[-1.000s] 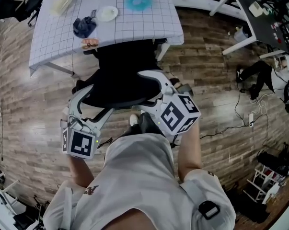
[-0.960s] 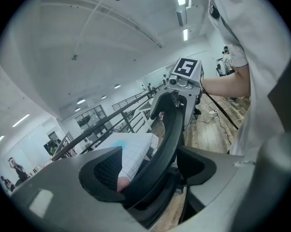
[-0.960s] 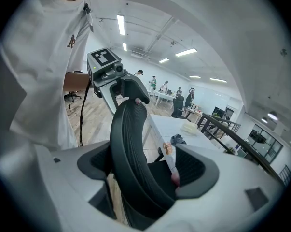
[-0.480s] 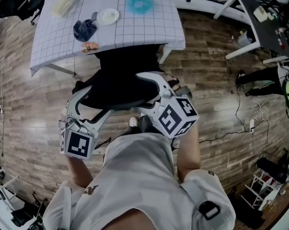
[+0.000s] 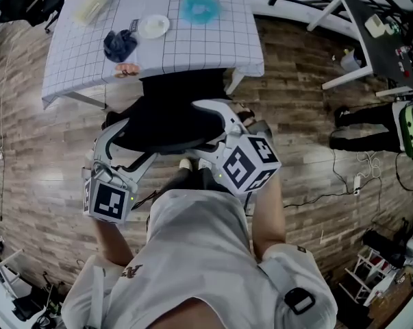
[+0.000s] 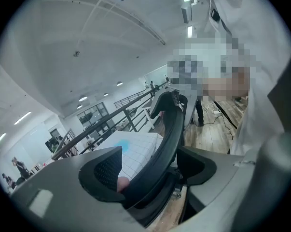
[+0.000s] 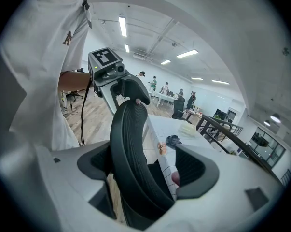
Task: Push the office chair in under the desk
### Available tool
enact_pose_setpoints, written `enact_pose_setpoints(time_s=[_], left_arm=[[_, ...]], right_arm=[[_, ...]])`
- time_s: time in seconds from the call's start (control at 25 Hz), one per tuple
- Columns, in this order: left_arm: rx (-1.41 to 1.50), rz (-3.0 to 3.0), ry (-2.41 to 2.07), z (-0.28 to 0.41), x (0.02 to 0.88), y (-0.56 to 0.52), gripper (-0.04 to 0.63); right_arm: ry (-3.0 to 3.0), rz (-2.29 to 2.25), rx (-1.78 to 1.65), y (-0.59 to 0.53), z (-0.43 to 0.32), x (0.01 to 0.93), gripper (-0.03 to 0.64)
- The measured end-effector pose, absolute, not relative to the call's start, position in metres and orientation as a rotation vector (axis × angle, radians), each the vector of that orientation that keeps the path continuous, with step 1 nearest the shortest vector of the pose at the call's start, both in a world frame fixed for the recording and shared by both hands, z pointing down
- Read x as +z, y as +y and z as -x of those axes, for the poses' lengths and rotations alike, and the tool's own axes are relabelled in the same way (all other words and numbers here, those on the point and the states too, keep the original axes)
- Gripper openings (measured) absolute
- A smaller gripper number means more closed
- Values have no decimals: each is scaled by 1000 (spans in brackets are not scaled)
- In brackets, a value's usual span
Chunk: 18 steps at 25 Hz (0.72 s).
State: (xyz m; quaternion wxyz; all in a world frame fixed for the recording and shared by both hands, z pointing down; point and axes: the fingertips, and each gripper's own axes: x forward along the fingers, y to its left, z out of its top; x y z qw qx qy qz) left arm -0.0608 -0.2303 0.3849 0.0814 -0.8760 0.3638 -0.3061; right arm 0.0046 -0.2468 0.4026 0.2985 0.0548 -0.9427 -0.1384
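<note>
- L gripper (image 6: 151, 167): jaws wide apart, not clamped. Backrest rim of office chair (image 6: 165, 129) stands between them. Clear gap on 1 side; on the other the rim sits close to the pad, contact unclear.
- R gripper (image 7: 145, 168): jaws wide apart, same backrest between them. Rim lies against or just beside 1 jaw, w/ gap to the other.
- Office chair, head view: black, directly in front of person. Seat front reaches under near edge of desk (image 5: 192, 46); backrest is out over wood floor (image 5: 48, 142), w/ 1 gripper at each end.
- Desk: white grid cover. Carries white plate (image 5: 153, 25), dark blue cloth (image 5: 118, 44), teal item (image 5: 199, 7).
</note>
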Motion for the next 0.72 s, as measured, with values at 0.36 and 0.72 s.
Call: enact_pose_setpoints(time_s=[0.36,0.72], left_arm=[[-913,2620,1063,65,386,-253,357],[-897,2627,1032,66,384,-274,358]], right_arm=[[-2499,-151,-350,-268,-1,405,387],[-2503,-158,-330,-288,1,404,387]])
